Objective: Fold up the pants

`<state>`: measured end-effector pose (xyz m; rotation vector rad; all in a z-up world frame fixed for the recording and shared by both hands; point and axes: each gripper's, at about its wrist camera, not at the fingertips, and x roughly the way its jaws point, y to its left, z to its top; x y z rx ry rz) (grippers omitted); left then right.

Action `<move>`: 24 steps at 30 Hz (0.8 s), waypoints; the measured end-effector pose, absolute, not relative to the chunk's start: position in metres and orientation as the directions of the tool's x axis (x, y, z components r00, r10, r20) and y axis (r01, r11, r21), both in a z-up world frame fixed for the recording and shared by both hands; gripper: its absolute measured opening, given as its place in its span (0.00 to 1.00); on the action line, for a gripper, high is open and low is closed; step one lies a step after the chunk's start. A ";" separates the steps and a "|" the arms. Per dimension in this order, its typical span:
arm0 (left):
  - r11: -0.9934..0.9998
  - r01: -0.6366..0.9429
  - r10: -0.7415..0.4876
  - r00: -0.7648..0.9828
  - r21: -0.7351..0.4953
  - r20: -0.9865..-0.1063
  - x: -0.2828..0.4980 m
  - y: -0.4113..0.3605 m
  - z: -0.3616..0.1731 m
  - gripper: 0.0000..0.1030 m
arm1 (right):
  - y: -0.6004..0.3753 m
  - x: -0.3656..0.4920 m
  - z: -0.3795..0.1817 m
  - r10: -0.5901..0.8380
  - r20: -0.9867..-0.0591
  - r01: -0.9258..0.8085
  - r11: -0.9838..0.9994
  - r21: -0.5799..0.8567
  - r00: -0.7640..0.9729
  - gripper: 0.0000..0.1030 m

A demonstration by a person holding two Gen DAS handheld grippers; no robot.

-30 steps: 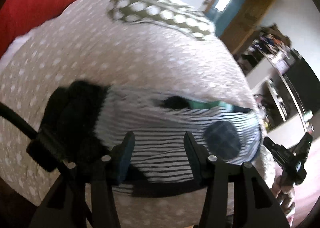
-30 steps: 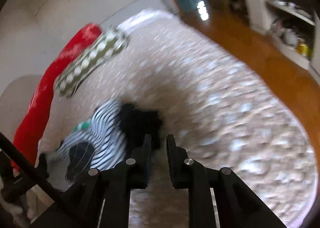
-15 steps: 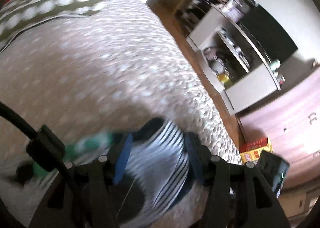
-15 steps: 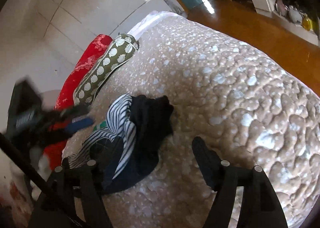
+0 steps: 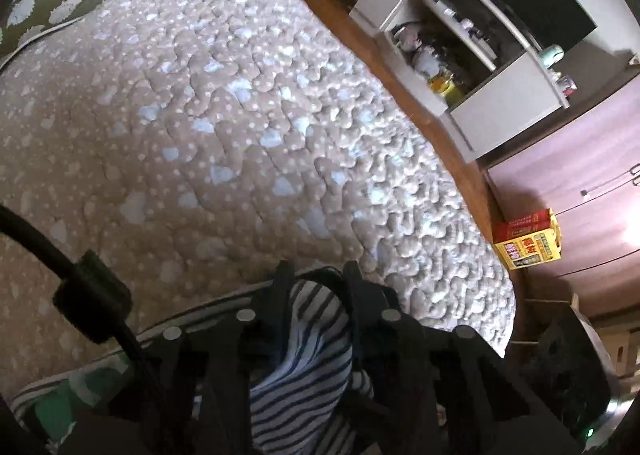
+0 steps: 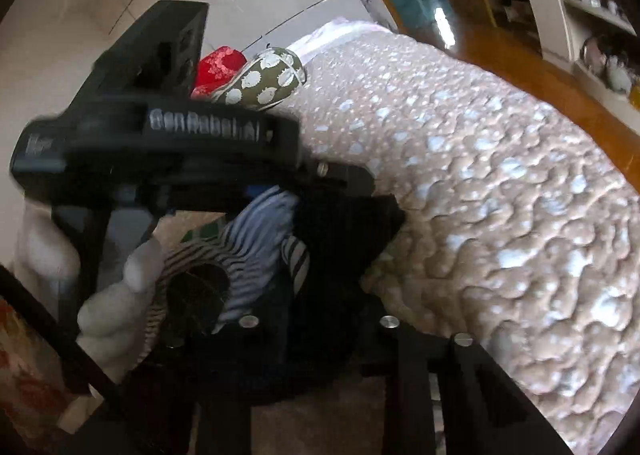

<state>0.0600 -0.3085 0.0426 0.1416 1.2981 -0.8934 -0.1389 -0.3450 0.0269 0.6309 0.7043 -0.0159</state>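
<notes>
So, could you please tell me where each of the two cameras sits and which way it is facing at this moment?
Left wrist: on the left tool, looking steeply down across the bedspread to a shelf unit; its fingers, just closing, pinch the striped pants.
Right wrist: on the right tool, looking along the bed to a spotted pillow; its fingers, just closing, are buried in dark cloth; the left tool and a gloved hand show.
Shared: pants, bedspread, pillow.
</notes>
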 end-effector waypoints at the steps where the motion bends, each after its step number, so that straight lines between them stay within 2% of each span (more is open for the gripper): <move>1: 0.666 0.630 -0.516 0.003 -0.399 -0.857 0.060 -0.302 0.048 0.22 | -0.344 -0.139 0.030 0.191 -0.605 0.215 0.819 0.533 0.773 0.20; 6: 0.668 0.560 -0.625 0.064 -0.490 -0.778 0.057 -0.247 0.076 0.21 | -0.323 -0.132 0.057 0.194 -0.584 0.155 0.855 0.494 0.788 0.20; 10: 0.689 0.474 -0.677 0.151 -0.548 -0.720 0.053 -0.188 0.087 0.22 | -0.282 -0.116 0.074 0.250 -0.573 0.050 0.889 0.455 0.780 0.21; 12: 0.717 0.408 -0.675 0.206 -0.565 -0.709 0.051 -0.155 0.084 0.28 | -0.258 -0.107 0.075 0.295 -0.579 -0.004 0.893 0.450 0.760 0.23; 13: 0.726 0.370 -0.675 0.224 -0.579 -0.703 0.049 -0.139 0.081 0.30 | -0.247 -0.103 0.074 0.319 -0.585 -0.029 0.893 0.450 0.746 0.28; 14: 0.727 0.345 -0.679 0.233 -0.593 -0.697 0.046 -0.126 0.080 0.33 | -0.232 -0.098 0.071 0.352 -0.593 -0.063 0.890 0.452 0.724 0.40; 16: 0.725 0.277 -0.688 0.268 -0.630 -0.674 0.039 -0.088 0.077 0.38 | -0.208 -0.095 0.066 0.415 -0.604 -0.131 0.880 0.457 0.681 0.56; 21: 0.740 0.190 -0.660 0.387 -0.645 -0.644 0.012 -0.020 0.083 0.47 | -0.172 -0.103 0.075 0.531 -0.617 -0.292 0.844 0.450 0.582 0.58; 24: 0.766 0.136 -0.612 0.451 -0.628 -0.650 -0.008 0.015 0.088 0.51 | -0.191 -0.114 0.093 0.524 -0.593 -0.289 0.846 0.449 0.611 0.58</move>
